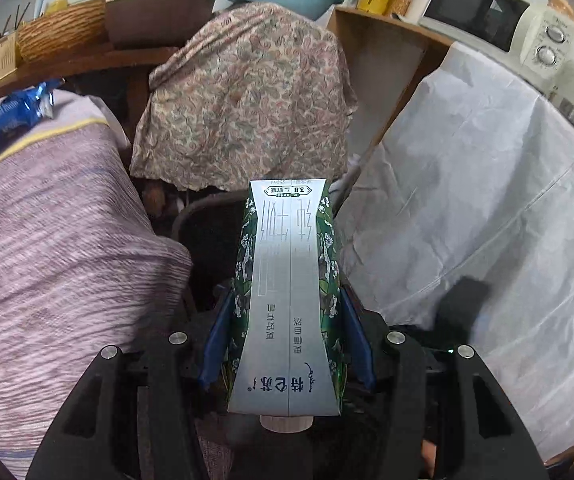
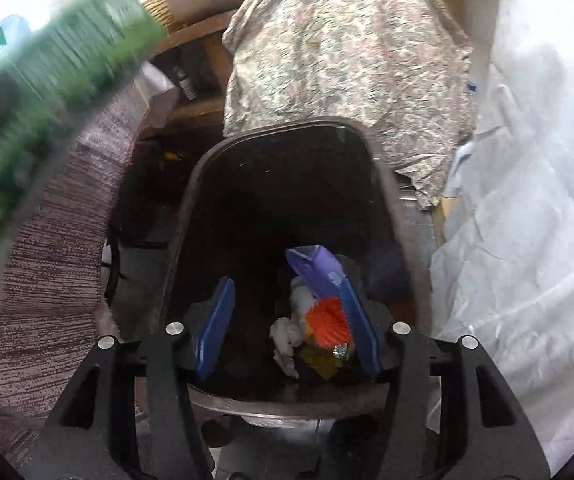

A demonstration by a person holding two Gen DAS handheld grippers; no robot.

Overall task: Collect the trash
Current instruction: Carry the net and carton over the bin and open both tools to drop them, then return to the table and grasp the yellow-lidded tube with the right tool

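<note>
My left gripper [image 1: 287, 296] is shut on a silver and green milk carton [image 1: 287, 264], which points away from me with its cap end near the camera. Beyond the carton shows the dark rim of a black trash bin [image 1: 191, 216]. In the right wrist view my right gripper [image 2: 287, 292] stands open over the black bin [image 2: 215, 152]. A purple carton [image 2: 311, 264], an orange piece [image 2: 327, 320] and crumpled white tissue [image 2: 285, 336] show inside the bin; the purple carton is by the right pad, not pinched. The green carton [image 2: 59, 92] appears blurred at upper left.
A table under purple striped cloth [image 1: 47, 240] stands left of the bin, with a blue snack wrapper [image 1: 3, 128] on it. Floral cloth [image 1: 247, 96] hangs behind the bin and white plastic sheeting [image 1: 487, 200] to its right. A microwave [image 1: 487, 12] sits on the shelf above.
</note>
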